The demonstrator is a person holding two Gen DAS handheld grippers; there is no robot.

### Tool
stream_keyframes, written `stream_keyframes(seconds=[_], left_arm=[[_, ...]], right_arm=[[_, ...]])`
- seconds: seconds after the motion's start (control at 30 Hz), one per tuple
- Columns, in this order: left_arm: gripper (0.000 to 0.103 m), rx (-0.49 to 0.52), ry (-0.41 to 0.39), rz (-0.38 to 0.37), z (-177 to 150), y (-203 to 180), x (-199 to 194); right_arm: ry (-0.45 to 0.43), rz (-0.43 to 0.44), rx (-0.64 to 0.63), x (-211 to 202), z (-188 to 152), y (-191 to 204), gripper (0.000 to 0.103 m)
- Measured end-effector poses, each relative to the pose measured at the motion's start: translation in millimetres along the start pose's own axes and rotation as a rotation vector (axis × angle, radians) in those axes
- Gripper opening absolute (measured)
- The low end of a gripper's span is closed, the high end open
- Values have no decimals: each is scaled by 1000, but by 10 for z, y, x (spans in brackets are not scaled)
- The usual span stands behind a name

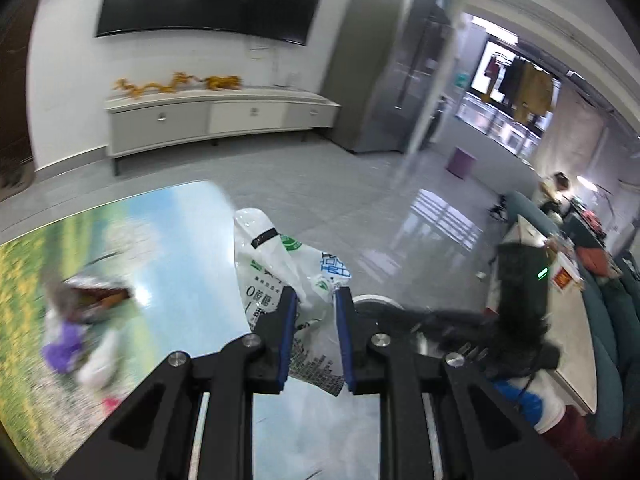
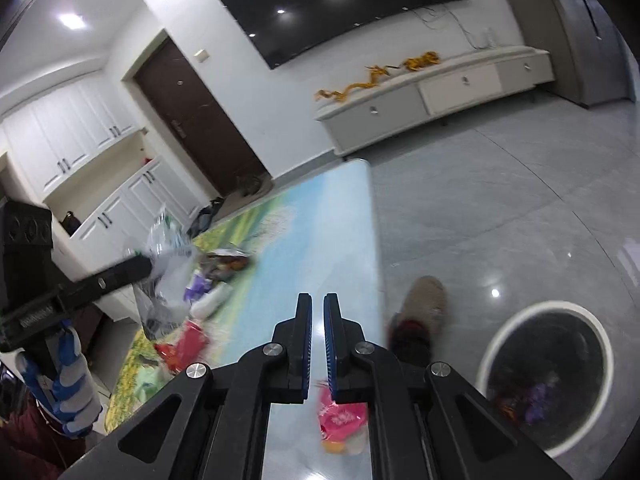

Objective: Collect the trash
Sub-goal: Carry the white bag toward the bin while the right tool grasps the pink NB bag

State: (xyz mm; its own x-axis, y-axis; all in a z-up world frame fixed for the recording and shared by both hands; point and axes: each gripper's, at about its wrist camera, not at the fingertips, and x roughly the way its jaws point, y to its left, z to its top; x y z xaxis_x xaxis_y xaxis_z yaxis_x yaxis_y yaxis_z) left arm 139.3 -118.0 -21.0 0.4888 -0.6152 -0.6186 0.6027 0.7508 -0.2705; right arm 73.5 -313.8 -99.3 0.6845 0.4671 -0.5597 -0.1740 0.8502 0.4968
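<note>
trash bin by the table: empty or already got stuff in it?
Not empty. The right wrist view looks into the white-rimmed bin on the floor: purple and reddish-brown wrappers lie at the bottom. Blur hides how many.
</note>
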Motion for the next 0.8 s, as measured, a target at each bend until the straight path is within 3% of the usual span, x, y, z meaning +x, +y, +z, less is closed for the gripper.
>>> stream_keyframes(seconds=[0.27, 0.4, 0.73, 0.77, 0.8], left_arm=[[19, 10, 29, -16, -7, -76, 145], [19, -4, 34, -10, -63, -7, 139], [19, -23, 22, -17, -147, 88, 13], [19, -24, 20, -16, -154, 100, -4], [19, -27, 18, -15, -158, 112, -21]], right_arm=[[107, -6, 39, 237, -389, -317, 10], [94, -3, 42, 180, -419, -309, 10], [144, 50, -30, 202, -586, 177, 10], [141, 51, -38, 188, -592, 214, 21], [134, 48, -42, 167, -603, 225, 49]])
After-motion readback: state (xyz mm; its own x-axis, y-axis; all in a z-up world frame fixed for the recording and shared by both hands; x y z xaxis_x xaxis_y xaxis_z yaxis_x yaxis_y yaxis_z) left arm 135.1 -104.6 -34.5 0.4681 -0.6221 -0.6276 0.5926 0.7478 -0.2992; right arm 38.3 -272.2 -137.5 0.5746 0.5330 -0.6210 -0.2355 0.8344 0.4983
